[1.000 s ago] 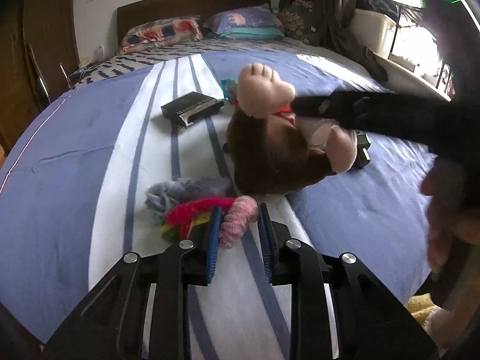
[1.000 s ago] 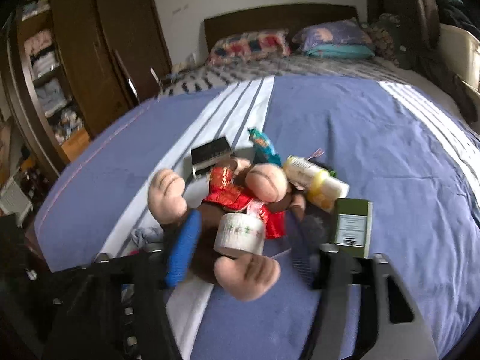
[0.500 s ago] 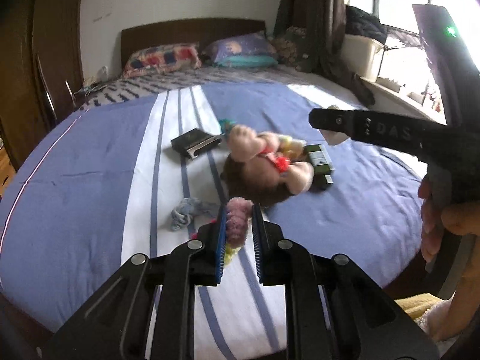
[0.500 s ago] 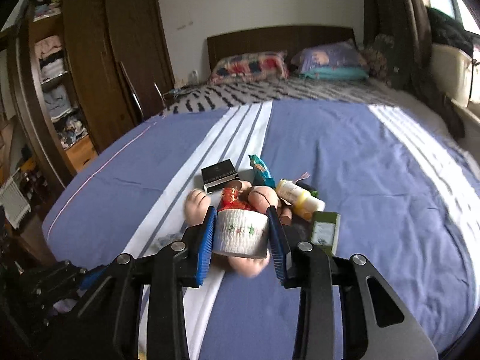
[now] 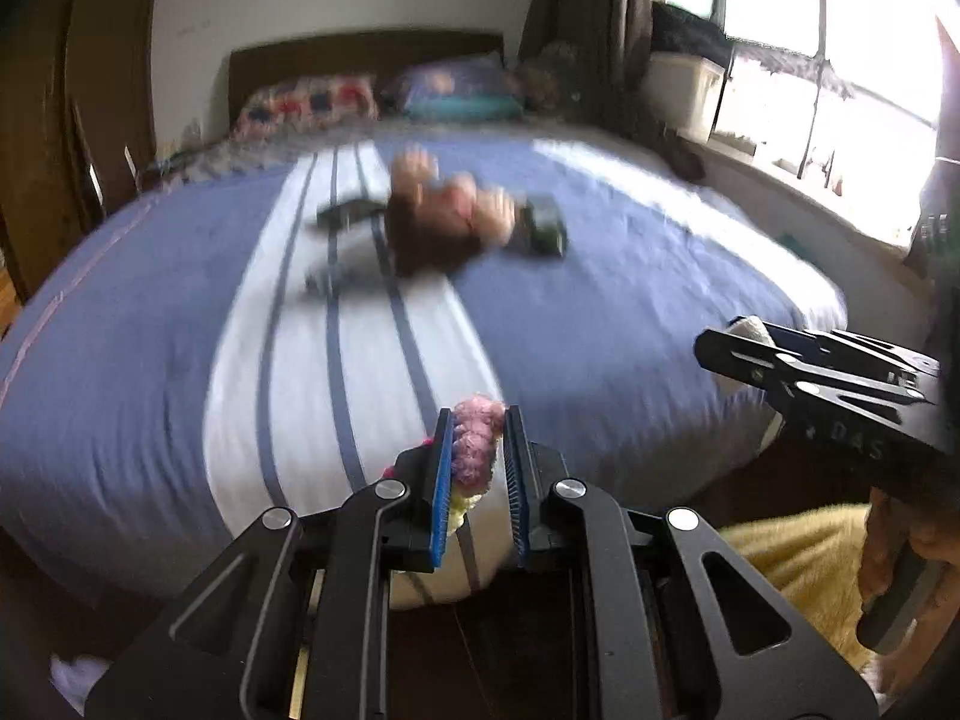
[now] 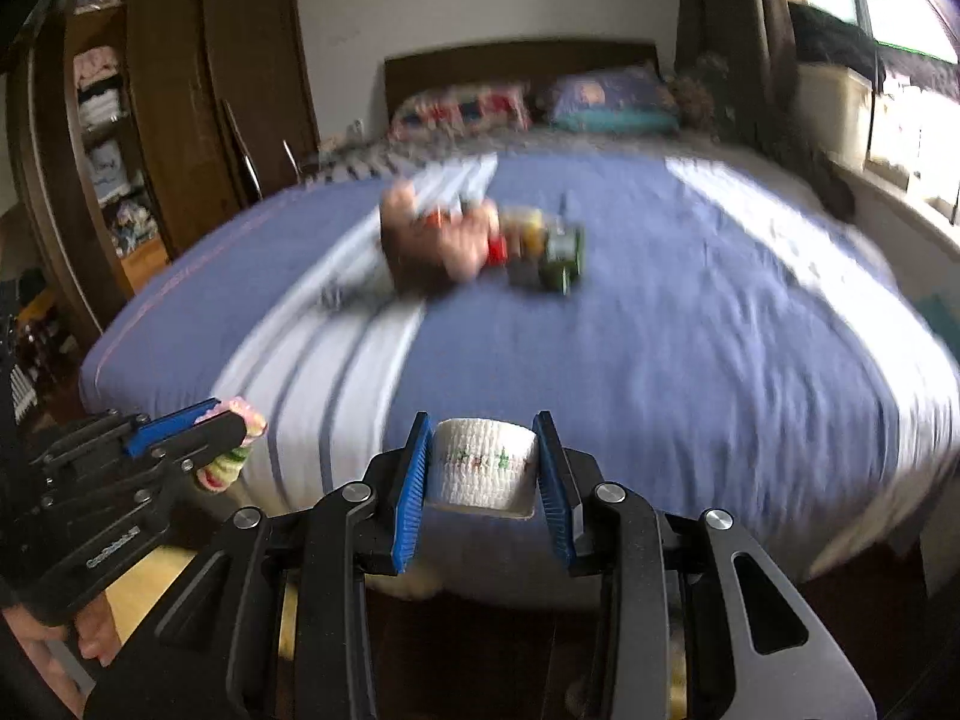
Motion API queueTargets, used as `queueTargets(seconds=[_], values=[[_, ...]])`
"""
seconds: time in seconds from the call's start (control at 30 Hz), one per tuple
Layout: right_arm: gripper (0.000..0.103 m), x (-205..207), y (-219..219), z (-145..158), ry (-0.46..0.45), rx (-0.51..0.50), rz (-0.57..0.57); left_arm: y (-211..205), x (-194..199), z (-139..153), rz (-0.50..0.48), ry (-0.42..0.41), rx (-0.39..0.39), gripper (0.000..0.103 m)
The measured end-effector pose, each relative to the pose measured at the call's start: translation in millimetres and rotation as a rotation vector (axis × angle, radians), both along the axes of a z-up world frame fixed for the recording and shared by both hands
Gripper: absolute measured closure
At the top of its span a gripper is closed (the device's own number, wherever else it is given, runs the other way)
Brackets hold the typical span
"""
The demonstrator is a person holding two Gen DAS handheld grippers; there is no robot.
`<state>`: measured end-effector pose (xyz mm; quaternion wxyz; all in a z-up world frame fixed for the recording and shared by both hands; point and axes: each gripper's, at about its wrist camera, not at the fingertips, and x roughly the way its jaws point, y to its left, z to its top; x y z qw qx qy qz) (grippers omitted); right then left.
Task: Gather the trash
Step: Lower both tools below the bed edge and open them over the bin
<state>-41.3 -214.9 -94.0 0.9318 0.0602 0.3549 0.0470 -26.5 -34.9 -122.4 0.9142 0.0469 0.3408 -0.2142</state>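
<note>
Gripping a fuzzy pink and yellow scrunchie (image 5: 474,450) between its blue pads, the left gripper (image 5: 478,480) had its jaws drawn close on the soft thing, and it hung at the near edge of the bed (image 5: 150,330), just past the foot of it. Out on the bed, well apart from the gripper, lay a blurred brown plush toy (image 5: 438,228) with a dark box (image 5: 351,213) to one side and a green box (image 5: 543,228) to the other. Off the bed's near corner the right gripper (image 5: 729,342) showed from the side, a white thing barely seen at its tip.

In the right wrist view the right gripper (image 6: 483,468) was closed partway on a white roll of tape (image 6: 483,468) printed with small coloured marks, the pads pressing both its sides, also at the bed's (image 6: 690,330) near edge. The left gripper (image 6: 234,420) stood beside it, off the bed's other near corner, with the scrunchie (image 6: 231,462) bulging from it. The plush toy (image 6: 432,240) and green box (image 6: 561,258) lay mid-bed, smeared by motion blur. A wooden wardrobe (image 6: 174,120) stood beyond the bed's far side.
</note>
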Motion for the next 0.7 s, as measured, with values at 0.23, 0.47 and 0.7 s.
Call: queueTargets(seconds=[0.23, 0.47, 0.7], values=[[0.068, -14.5, -1.2, -86.3, 0.222, 0.066, -0.002, -14.8, -16.9, -102.0, -0.015, 0.232, 0.023, 0.088], [0.068, -2.3, 2.2, -166.3, 0.395, 0.125, -0.009, -28.0, -4.6, -181.2, -0.043, 0.407, 0.068, 0.088], [0.063, 7.3, 3.5, -194.9, 0.445, 0.158, -0.015, -36.6, 6.9, -204.2, -0.078, 0.482, 0.068, 0.075]])
